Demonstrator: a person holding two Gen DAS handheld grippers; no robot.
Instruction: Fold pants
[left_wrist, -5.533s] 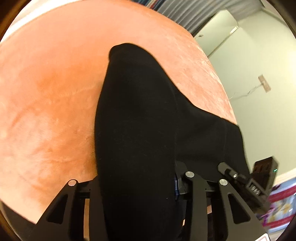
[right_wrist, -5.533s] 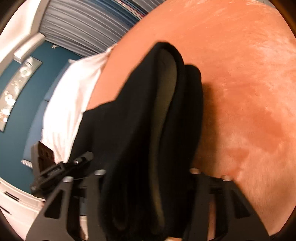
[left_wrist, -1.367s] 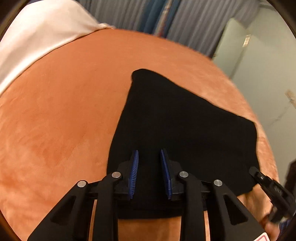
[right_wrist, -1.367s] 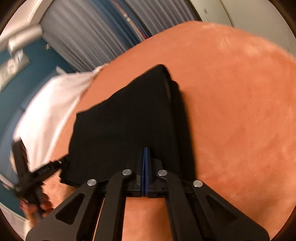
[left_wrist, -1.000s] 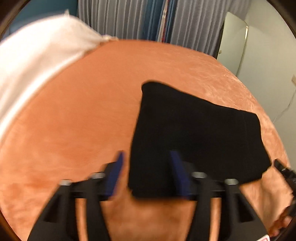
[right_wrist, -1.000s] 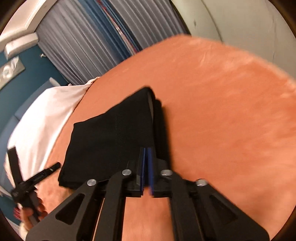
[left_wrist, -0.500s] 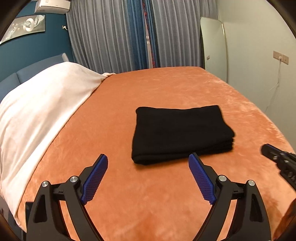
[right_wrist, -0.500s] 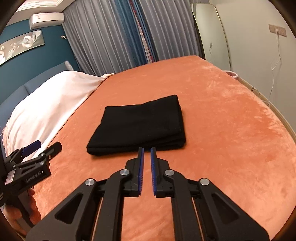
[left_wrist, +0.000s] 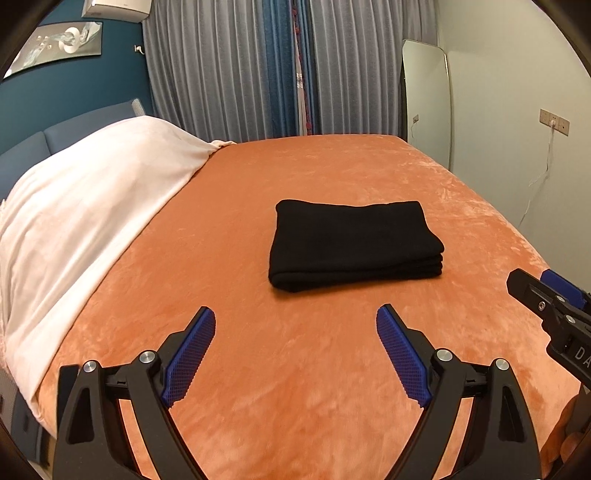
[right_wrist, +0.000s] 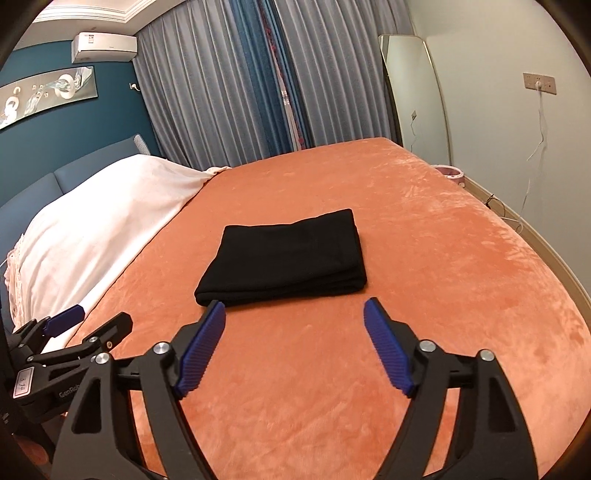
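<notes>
Pants, black knit cloth folded into a flat rectangle (left_wrist: 354, 243), lie on the orange plush bedspread (left_wrist: 295, 369); left gripper (left_wrist: 295, 354) and right gripper (right_wrist: 293, 343), jaws apart and empty, should simply pull away near without touching the stack.

Orange bed (left_wrist: 332, 369) — folded black pants (left_wrist: 354, 243), white blanket (left_wrist: 85, 218)

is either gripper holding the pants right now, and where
Nothing is held. The left gripper and right gripper are both open, short of the folded black pants.

Both views sharp, warm indoor light, evenly bright w/ no glare. Strong fisheye bend at edges, dark vignette in corners. Soft shadow under black pants (left_wrist: 352, 243); fabric detail lost.
</notes>
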